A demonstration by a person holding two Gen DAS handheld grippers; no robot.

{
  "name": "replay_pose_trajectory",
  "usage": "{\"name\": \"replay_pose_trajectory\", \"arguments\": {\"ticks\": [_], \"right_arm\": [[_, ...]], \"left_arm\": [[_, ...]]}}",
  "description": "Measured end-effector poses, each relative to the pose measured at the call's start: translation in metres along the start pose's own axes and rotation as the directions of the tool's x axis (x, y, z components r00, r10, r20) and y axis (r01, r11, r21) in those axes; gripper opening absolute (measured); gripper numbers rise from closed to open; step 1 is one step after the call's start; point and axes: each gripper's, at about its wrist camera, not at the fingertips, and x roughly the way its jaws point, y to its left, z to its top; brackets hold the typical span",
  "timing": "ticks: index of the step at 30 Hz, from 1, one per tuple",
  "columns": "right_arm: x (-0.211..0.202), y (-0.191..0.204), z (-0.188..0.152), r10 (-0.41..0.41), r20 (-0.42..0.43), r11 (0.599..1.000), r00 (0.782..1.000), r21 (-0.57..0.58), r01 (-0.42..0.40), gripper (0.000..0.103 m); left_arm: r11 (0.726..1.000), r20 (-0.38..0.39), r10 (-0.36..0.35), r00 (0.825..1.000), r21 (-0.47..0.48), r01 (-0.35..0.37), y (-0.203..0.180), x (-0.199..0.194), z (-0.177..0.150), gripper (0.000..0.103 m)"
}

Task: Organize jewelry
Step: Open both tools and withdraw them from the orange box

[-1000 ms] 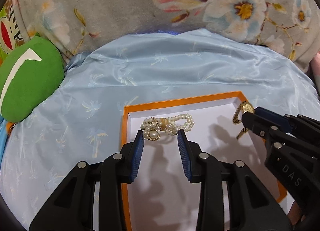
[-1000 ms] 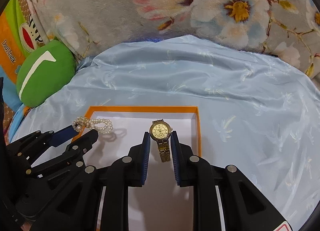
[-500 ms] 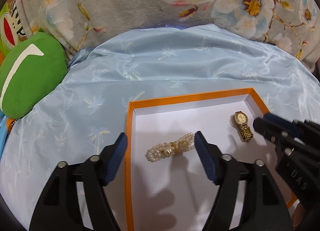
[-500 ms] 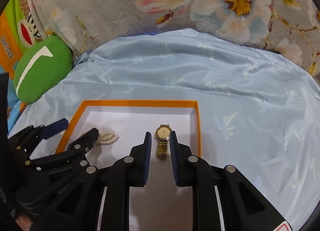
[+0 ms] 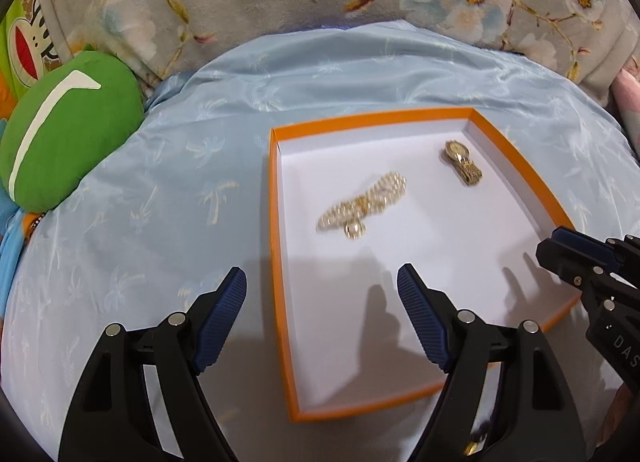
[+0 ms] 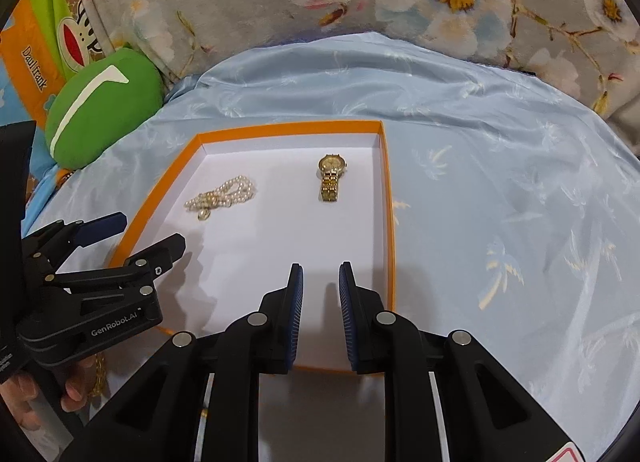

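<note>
A shallow orange box (image 5: 276,262) with a white floor lies on light-blue satin cloth. In it lie a pearl strand with a gold clasp (image 5: 366,202) (image 6: 224,196) on the left and a gold watch (image 5: 462,162) (image 6: 331,176) at the far right. My left gripper (image 5: 320,272) (image 6: 150,229) hovers over the box's near left wall, well short of the pearls. Its jaws are opening wide with nothing between them. My right gripper (image 6: 321,267) (image 5: 551,242) hangs over the near right of the box, with only a narrow gap between its empty jaws.
A green cushion (image 5: 68,130) sits at the left, against a floral blanket (image 5: 240,2) that runs along the back. The satin cloth (image 6: 500,202) spreads to the right of the box. A hand (image 6: 74,390) under the left gripper has a gold chain (image 6: 98,378) dangling beside it.
The left jaws spread wide and let go of the pearl strand, which now lies on the box floor. Both grippers drew back toward the near side, away from pearls and watch.
</note>
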Motion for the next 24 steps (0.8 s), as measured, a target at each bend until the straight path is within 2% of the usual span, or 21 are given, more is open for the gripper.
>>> {"name": "replay_pose_trajectory", "arguments": {"ticks": [5, 12, 19, 21, 24], "right_arm": [[-0.008, 0.001, -0.015, 0.006, -0.022, 1.0, 1.0, 0.022, -0.006, 0.017], [-0.026, 0.008, -0.037, 0.022, -0.051, 0.999, 0.998, 0.031, -0.02, 0.017], [-0.044, 0.015, -0.058, 0.043, -0.06, 0.998, 0.997, 0.053, -0.039, 0.017], [-0.053, 0.014, -0.062, 0.049, -0.032, 0.996, 0.998, 0.075, -0.047, 0.017], [-0.081, 0.007, -0.069, 0.073, 0.047, 0.989, 0.996, 0.122, -0.078, 0.018]], "left_arm": [[1.0, -0.029, -0.016, 0.999, -0.012, 0.015, 0.0, -0.005, -0.017, 0.073], [0.995, -0.07, -0.085, 0.994, -0.062, 0.081, 0.01, -0.017, -0.04, 0.072], [0.996, -0.069, -0.072, 0.995, -0.049, 0.068, 0.014, -0.034, -0.058, 0.071], [0.997, -0.059, -0.062, 0.996, -0.055, 0.059, 0.017, -0.038, -0.059, 0.07], [0.991, -0.012, -0.087, 0.996, -0.104, 0.085, 0.029, -0.058, -0.062, 0.071]]}}
